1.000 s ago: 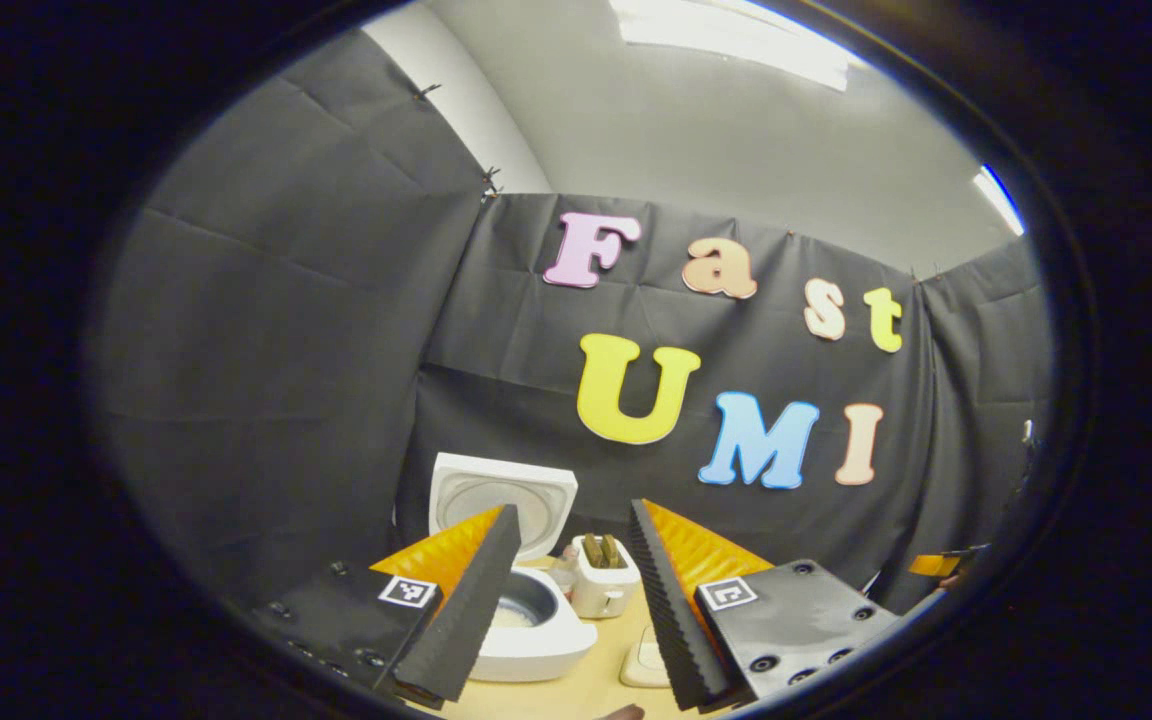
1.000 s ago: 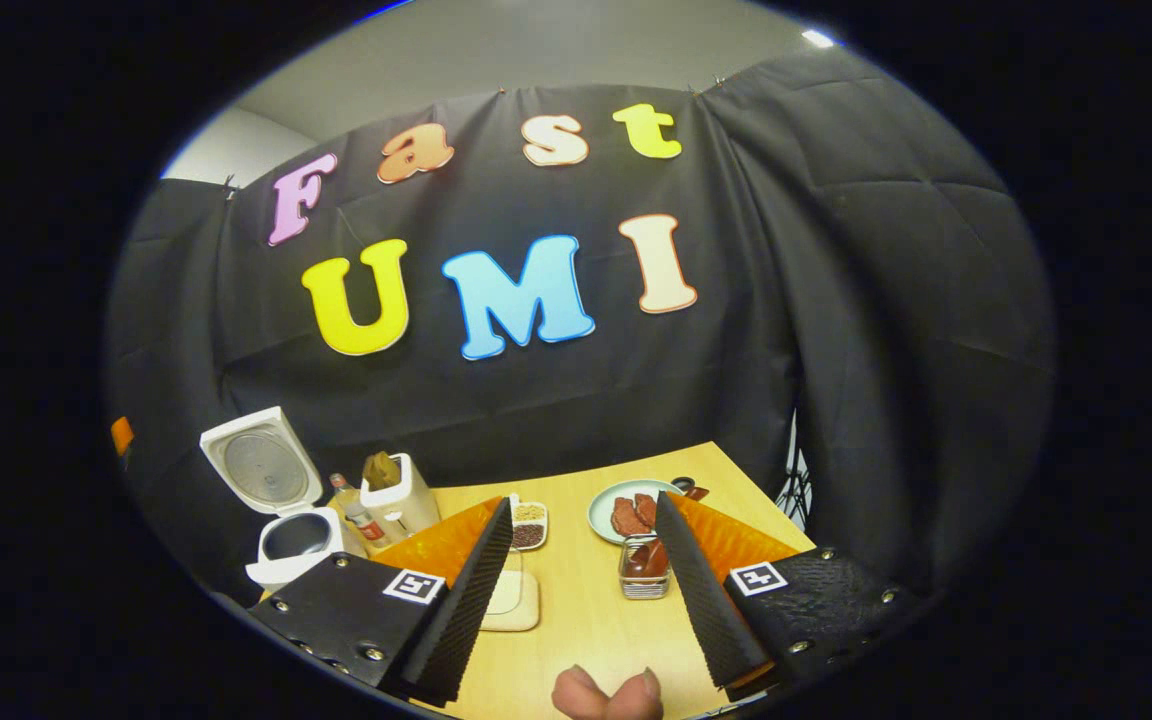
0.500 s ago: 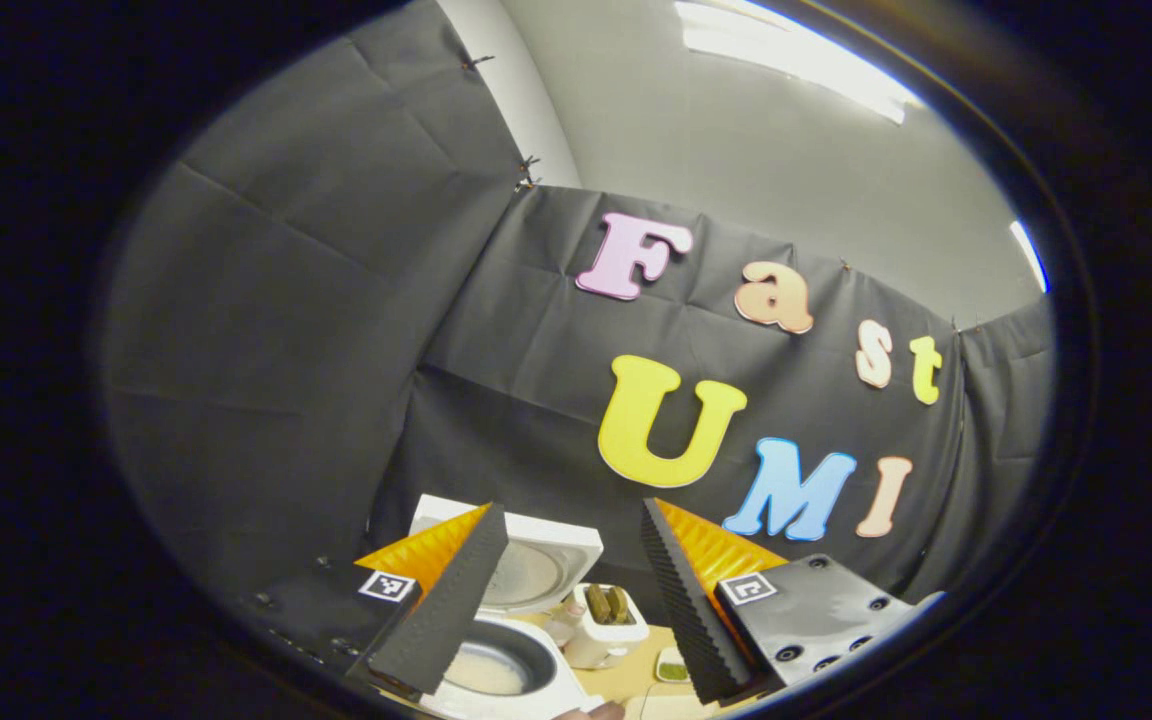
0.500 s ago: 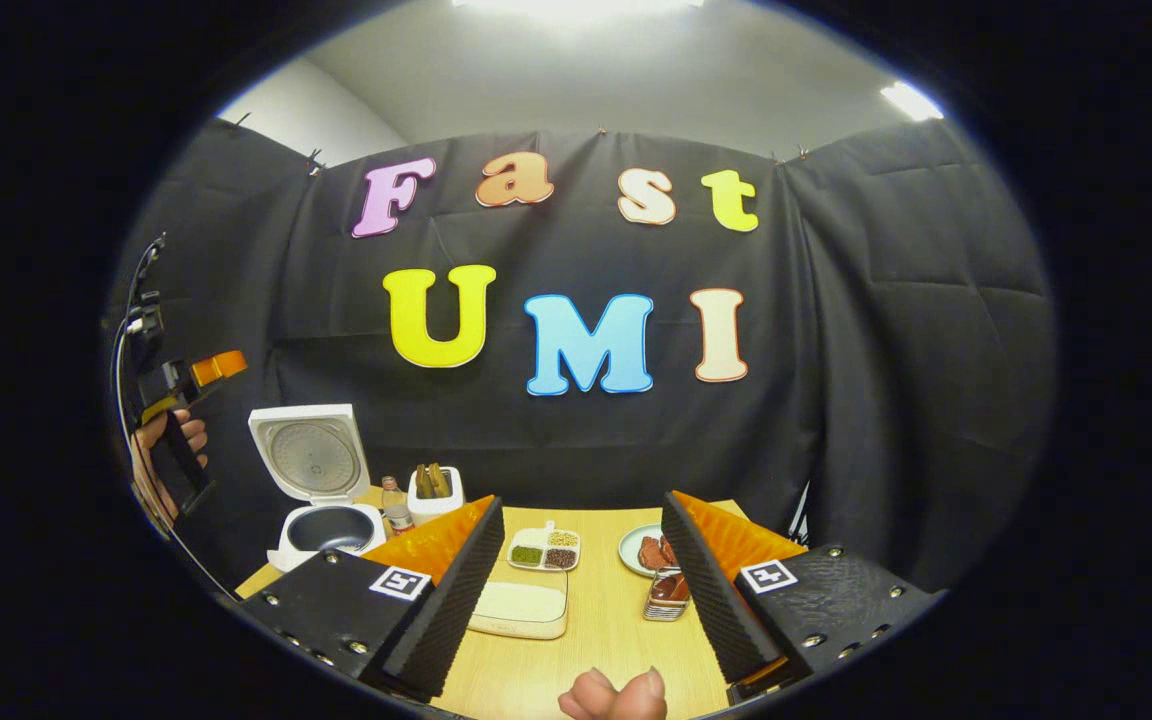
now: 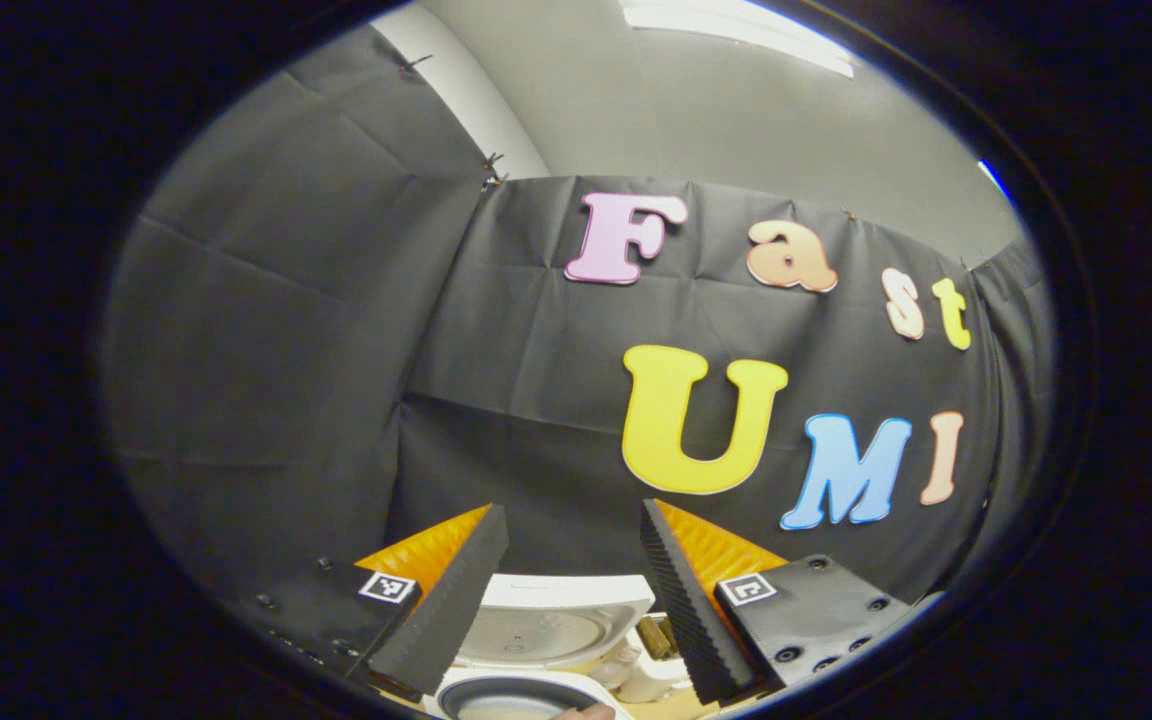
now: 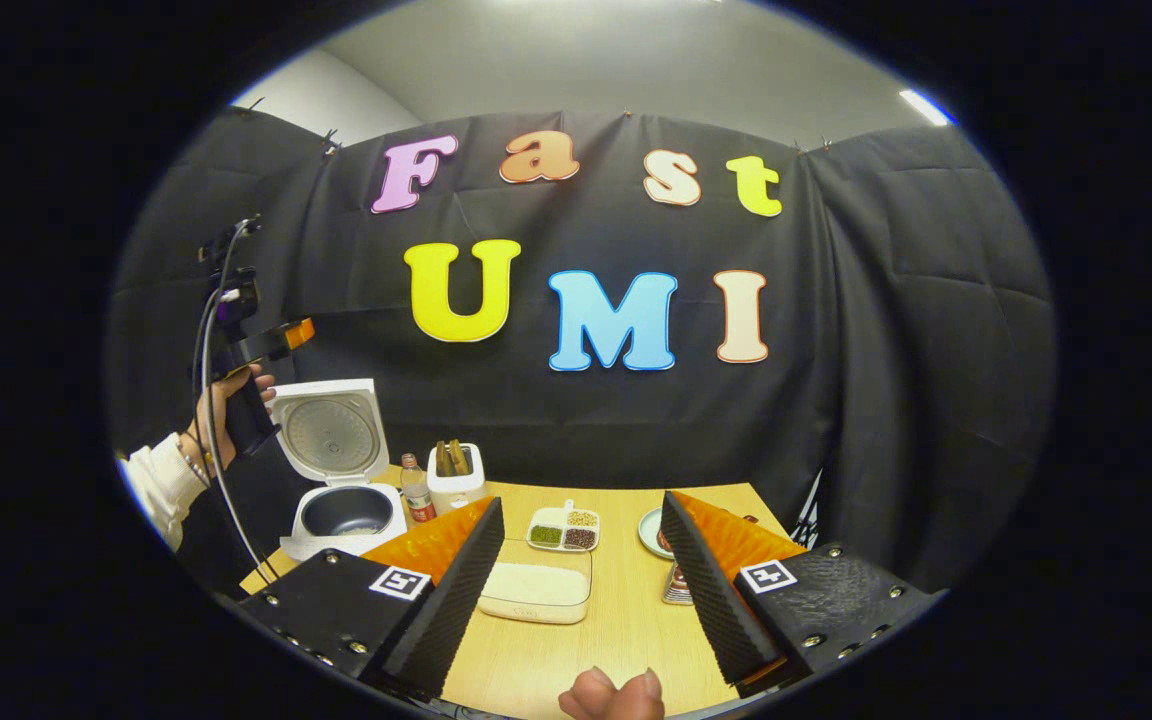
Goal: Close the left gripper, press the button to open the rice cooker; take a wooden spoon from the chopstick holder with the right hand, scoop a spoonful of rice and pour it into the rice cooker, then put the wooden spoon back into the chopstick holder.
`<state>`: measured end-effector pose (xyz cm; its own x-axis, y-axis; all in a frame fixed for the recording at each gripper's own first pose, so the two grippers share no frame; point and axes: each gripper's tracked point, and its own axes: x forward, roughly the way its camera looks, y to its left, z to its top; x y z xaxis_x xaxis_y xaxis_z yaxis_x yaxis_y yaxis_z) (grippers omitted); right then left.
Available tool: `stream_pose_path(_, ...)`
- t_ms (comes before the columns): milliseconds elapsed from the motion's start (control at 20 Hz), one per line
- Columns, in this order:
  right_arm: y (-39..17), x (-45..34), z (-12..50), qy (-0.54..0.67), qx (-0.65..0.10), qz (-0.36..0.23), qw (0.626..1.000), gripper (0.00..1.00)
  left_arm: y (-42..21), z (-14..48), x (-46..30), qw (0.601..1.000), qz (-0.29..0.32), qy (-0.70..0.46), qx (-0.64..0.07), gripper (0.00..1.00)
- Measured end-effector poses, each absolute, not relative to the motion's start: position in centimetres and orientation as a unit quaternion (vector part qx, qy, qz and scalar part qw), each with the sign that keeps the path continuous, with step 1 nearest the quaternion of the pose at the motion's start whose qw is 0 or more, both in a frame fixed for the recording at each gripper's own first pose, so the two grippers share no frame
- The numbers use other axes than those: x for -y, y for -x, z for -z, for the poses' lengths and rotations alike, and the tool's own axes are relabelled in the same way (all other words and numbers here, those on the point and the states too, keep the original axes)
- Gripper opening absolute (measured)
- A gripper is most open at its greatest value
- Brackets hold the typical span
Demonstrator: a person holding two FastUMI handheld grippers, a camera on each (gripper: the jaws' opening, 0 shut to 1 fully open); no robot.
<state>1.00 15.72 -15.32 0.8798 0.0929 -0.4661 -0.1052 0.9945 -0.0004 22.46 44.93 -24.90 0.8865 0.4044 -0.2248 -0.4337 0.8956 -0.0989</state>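
The white rice cooker stands at the table's back left with its lid raised, and its dark pot shows inside. In the left gripper view the lid and the pot rim lie low between the fingers. My left gripper is open and holds nothing. A hand carries that left gripper above and left of the cooker. The white chopstick holder with wooden spoons stands right of the cooker. My right gripper is open above the table's near side. A shallow box of rice lies ahead of it.
A small bottle stands between cooker and holder. A divided dish of beans sits behind the rice box. A plate and a glass container are partly hidden by my right finger. A thumb shows at the bottom edge.
The left gripper has risen and moved closer to the cooker, which has sunk low in its view. The right gripper view has swung left and drawn back, bringing the rice box to its centre.
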Motion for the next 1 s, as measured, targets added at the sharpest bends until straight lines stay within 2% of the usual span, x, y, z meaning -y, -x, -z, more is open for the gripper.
stream_pose_path(50,-0.7,-16.0,15.5,0.015,-0.244,-0.055,0.968,0.96,-23.8,26.1,-45.5,0.967,-0.221,0.068,-0.109,0.94)
stream_pose_path(300,0.0,-15.9,16.7,0.018,-0.263,-0.053,0.963,0.96,-27.8,32.8,-47.7,0.954,-0.241,0.034,-0.174,0.87)
stream_pose_path(400,0.2,-15.7,17.0,0.015,-0.270,-0.050,0.962,0.96,-28.2,35.3,-48.5,0.946,-0.250,0.008,-0.206,1.00)
stream_pose_path(500,0.3,-15.7,17.6,0.013,-0.278,-0.049,0.959,0.96,-28.5,37.7,-48.7,0.938,-0.257,0.007,-0.234,0.88)
stream_pose_path(550,0.3,-15.7,17.8,0.012,-0.281,-0.050,0.958,0.96,-27.8,38.8,-48.9,0.928,-0.262,0.009,-0.265,0.92)
stream_pose_path(600,0.4,-15.9,18.0,0.008,-0.284,-0.051,0.958,0.97,-29.0,38.5,-49.5,0.937,-0.252,-0.015,-0.240,1.00)
stream_pose_path(750,0.4,-16.3,18.6,0.003,-0.292,-0.056,0.955,0.97,-28.2,38.5,-49.1,0.937,-0.248,-0.001,-0.246,0.95)
stream_pose_path(1000,0.5,-16.7,18.6,0.003,-0.289,-0.061,0.955,0.97,-28.2,38.3,-49.2,0.938,-0.245,-0.006,-0.244,0.95)
